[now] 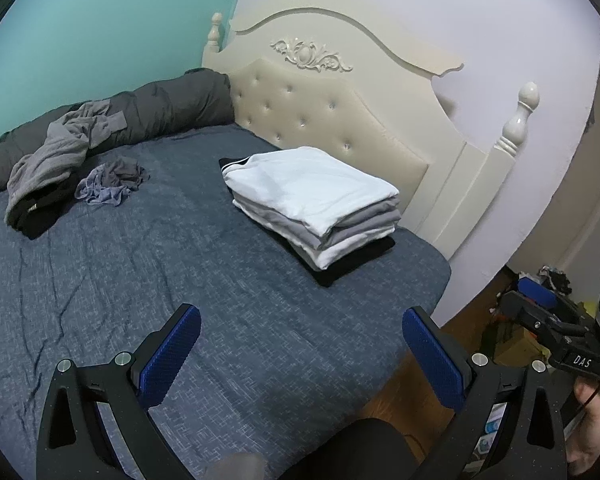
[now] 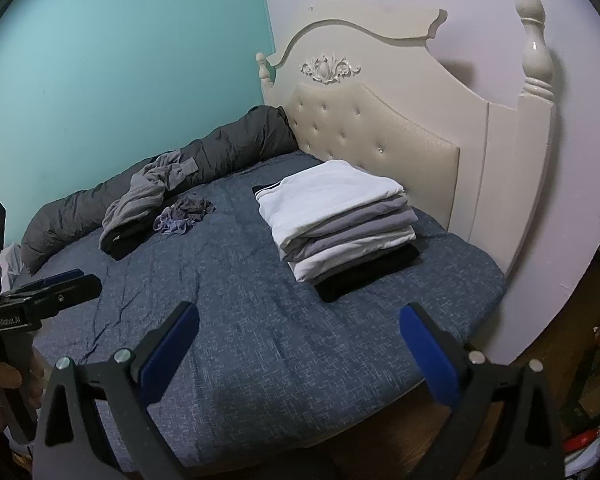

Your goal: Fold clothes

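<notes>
A stack of folded clothes [image 1: 316, 204], white on top with grey, white and black below, sits on the blue bedspread [image 1: 140, 280] near the headboard; it also shows in the right wrist view [image 2: 336, 216]. Unfolded clothes lie at the far left: a grey garment over a black one [image 1: 44, 172] [image 2: 136, 208] and a small crumpled bluish-grey piece [image 1: 112, 184] [image 2: 184, 214]. My left gripper [image 1: 300, 344] is open and empty above the bed's near side. My right gripper [image 2: 298, 344] is open and empty above the bed's near corner, well short of the stack.
A cream tufted headboard [image 1: 340, 120] with posts stands behind the stack. A dark grey rolled duvet [image 1: 172, 100] lies along the teal wall. The bed edge drops to a wooden floor [image 1: 404, 392] on the right, with clutter [image 1: 548, 280] there.
</notes>
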The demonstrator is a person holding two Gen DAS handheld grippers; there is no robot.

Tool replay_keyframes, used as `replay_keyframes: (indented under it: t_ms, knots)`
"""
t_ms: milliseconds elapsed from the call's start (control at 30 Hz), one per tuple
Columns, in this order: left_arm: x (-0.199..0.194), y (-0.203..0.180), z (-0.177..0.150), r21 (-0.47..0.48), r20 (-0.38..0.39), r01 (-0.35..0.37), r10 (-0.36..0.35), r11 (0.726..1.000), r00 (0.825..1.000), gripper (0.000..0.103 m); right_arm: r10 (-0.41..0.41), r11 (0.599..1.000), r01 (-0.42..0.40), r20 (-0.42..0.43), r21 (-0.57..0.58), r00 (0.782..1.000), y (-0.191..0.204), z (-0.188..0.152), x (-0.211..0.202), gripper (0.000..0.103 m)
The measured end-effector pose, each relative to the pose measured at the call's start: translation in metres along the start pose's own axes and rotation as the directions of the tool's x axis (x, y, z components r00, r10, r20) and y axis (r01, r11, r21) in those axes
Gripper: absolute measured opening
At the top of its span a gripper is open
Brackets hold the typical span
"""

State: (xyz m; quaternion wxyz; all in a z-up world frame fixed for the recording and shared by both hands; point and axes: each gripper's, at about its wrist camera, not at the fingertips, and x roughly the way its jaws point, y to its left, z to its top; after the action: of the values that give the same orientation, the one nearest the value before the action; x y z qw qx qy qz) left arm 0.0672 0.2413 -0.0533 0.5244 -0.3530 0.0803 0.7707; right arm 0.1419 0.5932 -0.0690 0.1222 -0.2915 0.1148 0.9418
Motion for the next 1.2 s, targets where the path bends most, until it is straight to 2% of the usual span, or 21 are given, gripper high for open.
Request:
replay_keyframes:
  t_ms: [367, 500, 1200]
  knots:
    - [-0.008, -0.007, -0.005, 0.019, 0.005, -0.003, 0.003, 1.0, 1.0, 0.103, -0.002, 1.0, 0.002, 0.028, -0.005, 1.0, 0.006, 0.0, -0.01, 0.101]
    - [-0.012, -0.008, -0.005, 0.015, 0.007, 0.015, -0.015, 1.0, 1.0, 0.103, -0.001, 1.0, 0.001, 0.029, -0.001, 1.0, 0.007, 0.0, -0.012, 0.101]
    - [-0.017, -0.015, -0.007, 0.043, 0.024, -0.004, 0.003, 0.999, 1.0, 0.103, -0.015, 1.0, 0.015, 0.017, 0.013, 1.0, 0.002, -0.003, -0.008, 0.102]
